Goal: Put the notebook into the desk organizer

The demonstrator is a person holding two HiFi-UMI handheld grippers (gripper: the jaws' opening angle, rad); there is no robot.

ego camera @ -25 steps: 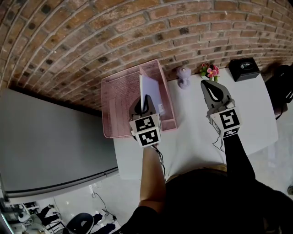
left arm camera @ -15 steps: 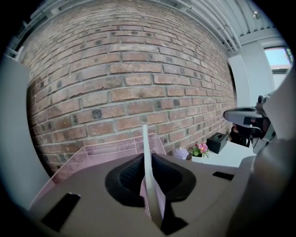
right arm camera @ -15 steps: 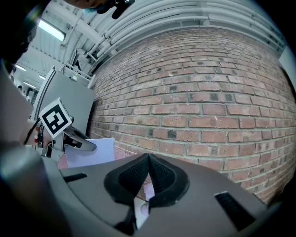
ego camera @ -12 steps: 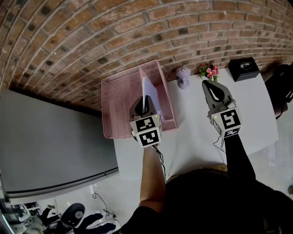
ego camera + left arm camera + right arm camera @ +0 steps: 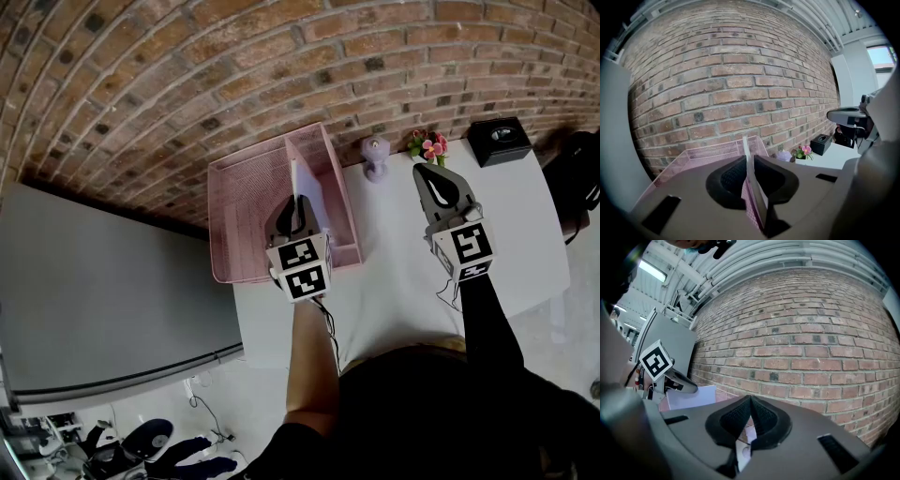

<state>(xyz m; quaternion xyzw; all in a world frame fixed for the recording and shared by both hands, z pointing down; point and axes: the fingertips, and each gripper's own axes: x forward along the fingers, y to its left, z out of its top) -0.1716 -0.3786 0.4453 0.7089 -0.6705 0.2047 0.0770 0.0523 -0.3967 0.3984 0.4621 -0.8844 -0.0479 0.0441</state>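
Pink wire-mesh desk organizer point(image 5: 246, 208) at back left corner of white tabletop point(image 5: 394, 281), against brick wall point(image 5: 281, 56). Thin white notebook point(image 5: 306, 184) upright on edge in organizer's narrow right-hand compartment. Left gripper point(image 5: 298, 208) pinches notebook's near edge between pads, jaws just easing apart. Right gripper point(image 5: 429, 178) hovers over tabletop's middle, well apart from organizer, jaws closed together, empty.

The notebook point(image 5: 305, 184) stands inside the desk organizer point(image 5: 246, 216), left of the flowers point(image 5: 431, 147).
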